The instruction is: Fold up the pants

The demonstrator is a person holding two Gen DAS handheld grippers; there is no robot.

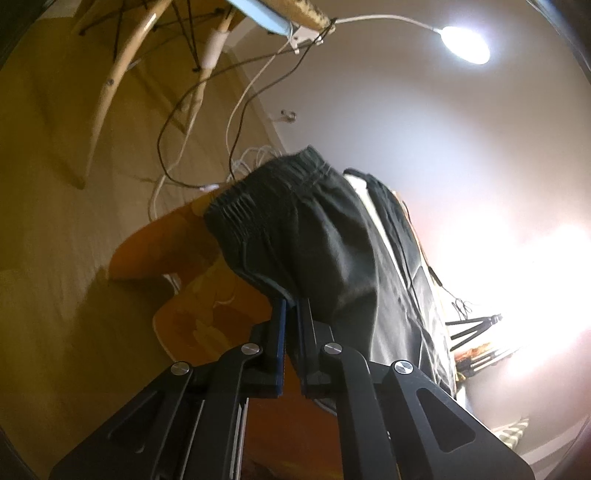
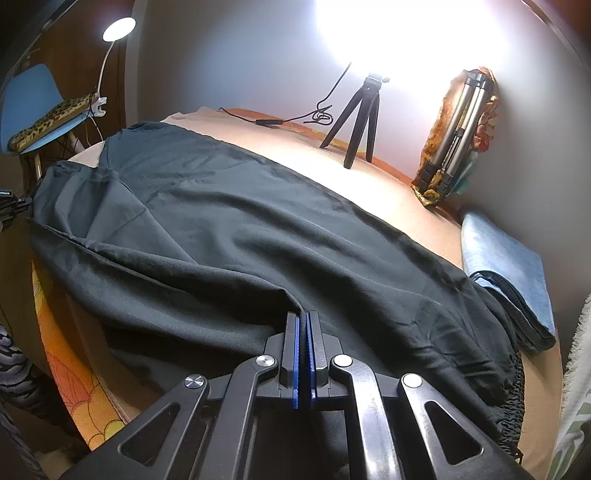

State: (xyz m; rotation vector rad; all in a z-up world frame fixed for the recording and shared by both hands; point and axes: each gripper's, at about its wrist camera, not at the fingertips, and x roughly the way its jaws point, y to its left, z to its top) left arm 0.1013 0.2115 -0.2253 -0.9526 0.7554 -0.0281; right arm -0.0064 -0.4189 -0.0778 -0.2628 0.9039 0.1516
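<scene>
The black pants (image 2: 229, 236) lie spread lengthwise over a pale bed surface (image 2: 369, 177), filling the middle of the right wrist view from the upper left down to the lower right, where a gathered elastic cuff (image 2: 515, 391) bunches at the frame's right edge. At lower centre the right gripper (image 2: 303, 317) has its blue-lined jaws clenched on a raised ridge of the cloth, apparently the near edge of a leg, so the fabric tents up toward the pinch. In the left wrist view the ribbed waistband (image 1: 266, 192) stands lifted at centre frame, and the left gripper (image 1: 291, 301) has its jaws pressed together on a fold of the same garment just below it; how many layers it has caught is hard to tell, since the cloth hides the fingertips. Gripping one end and one side edge together would, I judge, let the person carry the near half over the far half, so the fold seems only begun. Beside the pants at right lies a folded blue towel (image 2: 509, 266); behind them, upper centre, stand a small black tripod (image 2: 354, 122) under a glaring light and a folded silver tripod (image 2: 458, 125) against the wall. A blue chair (image 2: 29, 99) with a leopard-print cushion (image 2: 55, 122) and a clip lamp (image 2: 118, 29) occupy the upper left.
</scene>
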